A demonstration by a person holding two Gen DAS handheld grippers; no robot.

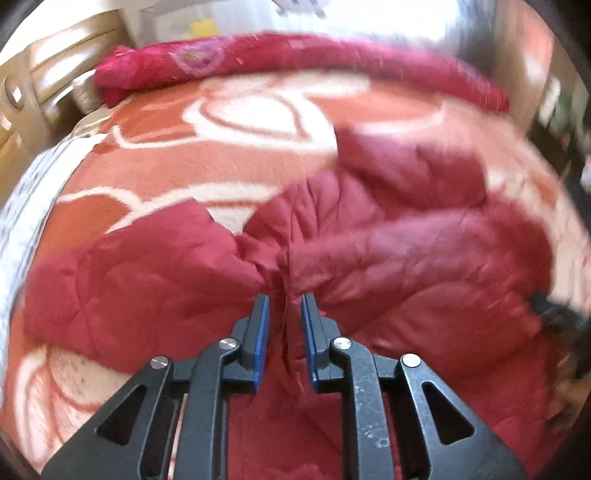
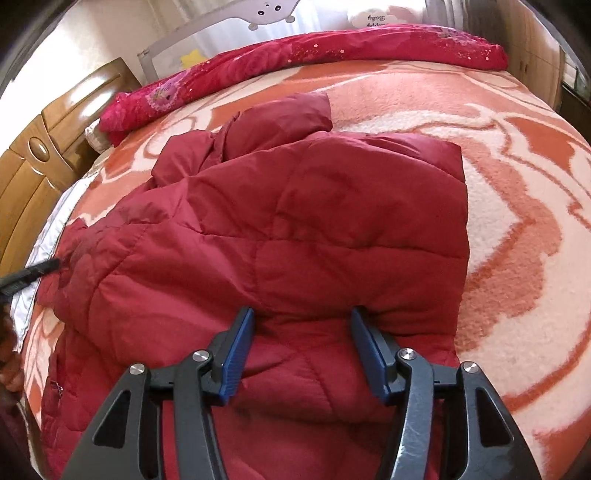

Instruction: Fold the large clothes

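Note:
A dark red quilted jacket (image 2: 295,221) lies folded over on the bed, with a sleeve (image 2: 280,118) poking out at the far side. In the left wrist view the same jacket (image 1: 388,251) is blurred. My left gripper (image 1: 284,301) stands nearly closed, and a narrow upright ridge of jacket cloth is pinched between its blue pads. Creases fan out from that pinch. My right gripper (image 2: 303,314) is open wide, its fingertips (image 2: 248,317) resting on the near part of the jacket with padded cloth bulging between them. The left gripper's black tip (image 2: 40,267) shows at the jacket's left edge.
The bed carries an orange and cream patterned blanket (image 2: 517,184). A rolled magenta quilt (image 2: 332,48) lies along the far side. A wooden headboard (image 2: 33,166) stands at the left and a white bed rail (image 2: 229,22) behind. A person's hand (image 2: 9,369) is at the left edge.

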